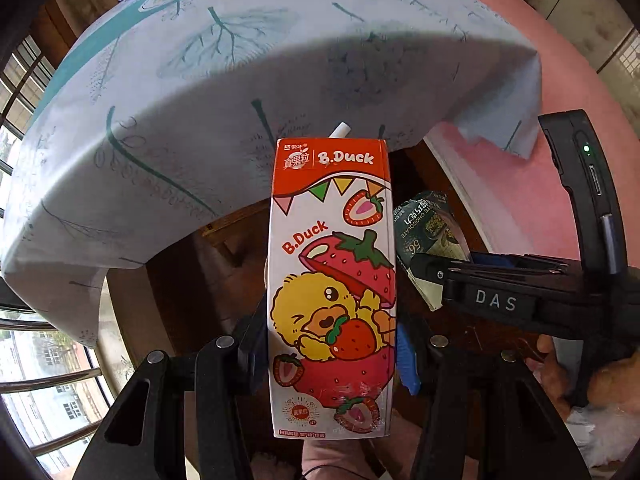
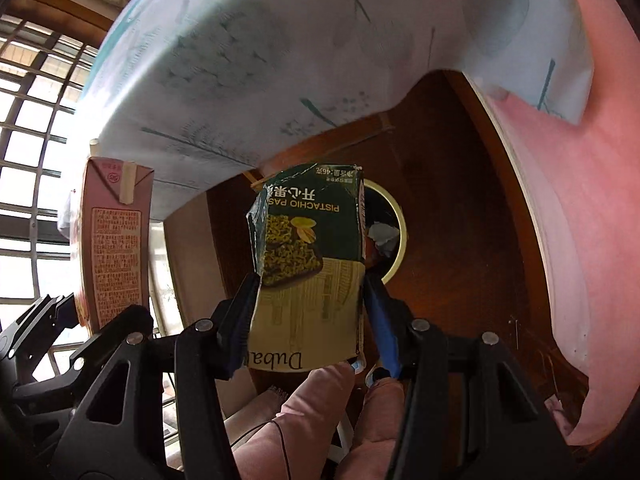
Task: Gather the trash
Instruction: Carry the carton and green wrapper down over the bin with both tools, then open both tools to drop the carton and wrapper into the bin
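Both tongs grip trash below the table's edge: left gripper (image 1: 330,354) clamps a strawberry drink carton (image 1: 331,280) upright; right gripper (image 2: 310,320) holds a torn chocolate box (image 2: 310,256), its jaws about half-wide, above a round bin (image 2: 390,236).

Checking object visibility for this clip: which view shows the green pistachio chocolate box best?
The right wrist view: the green pistachio chocolate box fills the centre between the right gripper's jaws, its printed face readable. In the left wrist view only its upper part shows at an angle, partly hidden behind the strawberry milk carton and the other gripper.
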